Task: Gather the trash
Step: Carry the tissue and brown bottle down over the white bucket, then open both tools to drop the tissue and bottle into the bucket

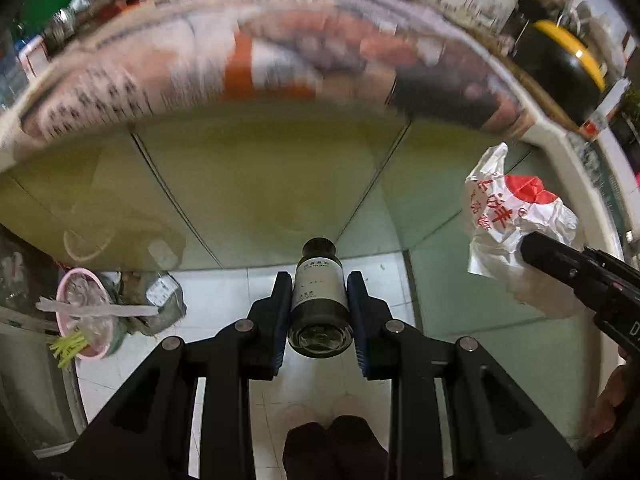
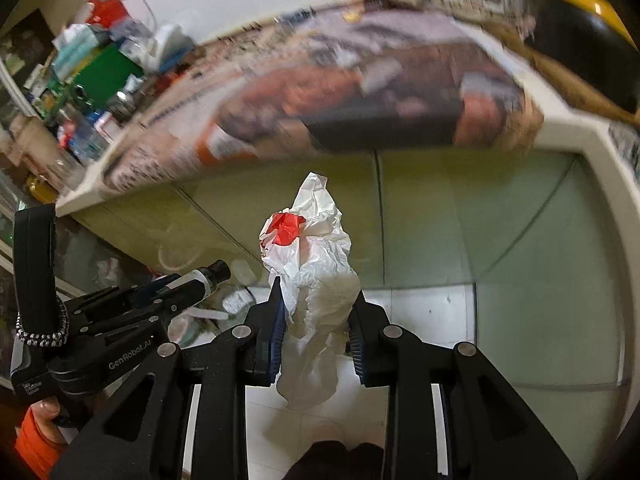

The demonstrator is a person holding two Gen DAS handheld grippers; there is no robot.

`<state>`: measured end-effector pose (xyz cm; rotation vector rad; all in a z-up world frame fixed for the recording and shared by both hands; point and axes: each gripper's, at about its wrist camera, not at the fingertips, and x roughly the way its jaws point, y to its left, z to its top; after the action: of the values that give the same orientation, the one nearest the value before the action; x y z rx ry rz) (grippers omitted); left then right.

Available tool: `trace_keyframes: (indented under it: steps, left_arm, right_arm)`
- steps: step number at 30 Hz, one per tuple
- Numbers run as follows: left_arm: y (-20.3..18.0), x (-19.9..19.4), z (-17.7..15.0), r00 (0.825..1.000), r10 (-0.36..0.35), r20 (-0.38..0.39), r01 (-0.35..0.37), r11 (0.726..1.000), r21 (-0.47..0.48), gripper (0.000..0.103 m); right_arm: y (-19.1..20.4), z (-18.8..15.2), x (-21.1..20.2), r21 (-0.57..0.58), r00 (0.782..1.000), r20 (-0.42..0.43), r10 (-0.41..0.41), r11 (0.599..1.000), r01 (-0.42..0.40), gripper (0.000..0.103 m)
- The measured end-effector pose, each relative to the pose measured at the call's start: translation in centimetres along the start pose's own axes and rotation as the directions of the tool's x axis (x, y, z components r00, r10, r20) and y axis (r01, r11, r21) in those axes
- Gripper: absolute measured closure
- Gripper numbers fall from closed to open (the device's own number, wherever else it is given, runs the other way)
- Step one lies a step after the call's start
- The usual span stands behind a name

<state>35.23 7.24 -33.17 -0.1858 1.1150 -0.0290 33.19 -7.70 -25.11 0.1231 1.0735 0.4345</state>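
Between the left gripper (image 1: 319, 300) pads sits a dark bottle (image 1: 319, 300), neck toward twelve o'clock, clamped over bare floor. At three o'clock the right gripper (image 2: 318, 320) pinches a crumpled plastic bag (image 2: 316, 280). That smooth glass could slide out and smash if the squeeze eases; the thin bag could tear free.

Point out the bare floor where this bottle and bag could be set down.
Free: the white floor tiles along the green glass cabinet doors, ahead of the bottle in the left gripper and the plastic bag in the right gripper. Crowded: the pink bin corner, lower left.
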Motion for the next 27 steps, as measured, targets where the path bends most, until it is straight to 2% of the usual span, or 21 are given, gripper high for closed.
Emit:
trace_keyframes:
  steps: [5, 10, 19, 23, 27]
  left_arm:
    - [0.5, 8.9, -1.9, 1.000, -0.007, -0.029, 0.006, 1.000, -0.014, 0.076]
    - [1.8, 18.6, -4.4, 0.998, -0.021, -0.058, 0.019, 0.999, -0.035, 0.076]
    - [5.0, 36.4, -9.8, 0.982, -0.051, -0.182, 0.040, 0.997, -0.065, 0.076]
    - [6.1, 41.8, -11.8, 0.973, -0.054, -0.225, 0.043, 0.998, -0.053, 0.076]
    - [6.1, 45.8, -13.1, 0.970, -0.033, -0.240, 0.035, 0.999, 0.004, 0.076]
  right_arm:
    - [-3.7, -2.3, 6.3, 0.009, 0.999, -0.038, -0.023, 1.000, 0.023, 0.078]
    - [-7.4, -5.2, 15.3, 0.028, 0.995, -0.098, -0.030, 0.999, 0.033, 0.078]
    - [-11.0, -11.0, 31.3, 0.060, 0.981, -0.194, 0.021, 0.998, -0.010, 0.077]
    - [-10.9, -13.4, 36.5, 0.009, 0.976, -0.218, 0.008, 1.000, -0.006, 0.077]
    - [-10.5, -14.5, 39.3, -0.049, 0.973, -0.232, 0.004, 0.999, -0.015, 0.074]
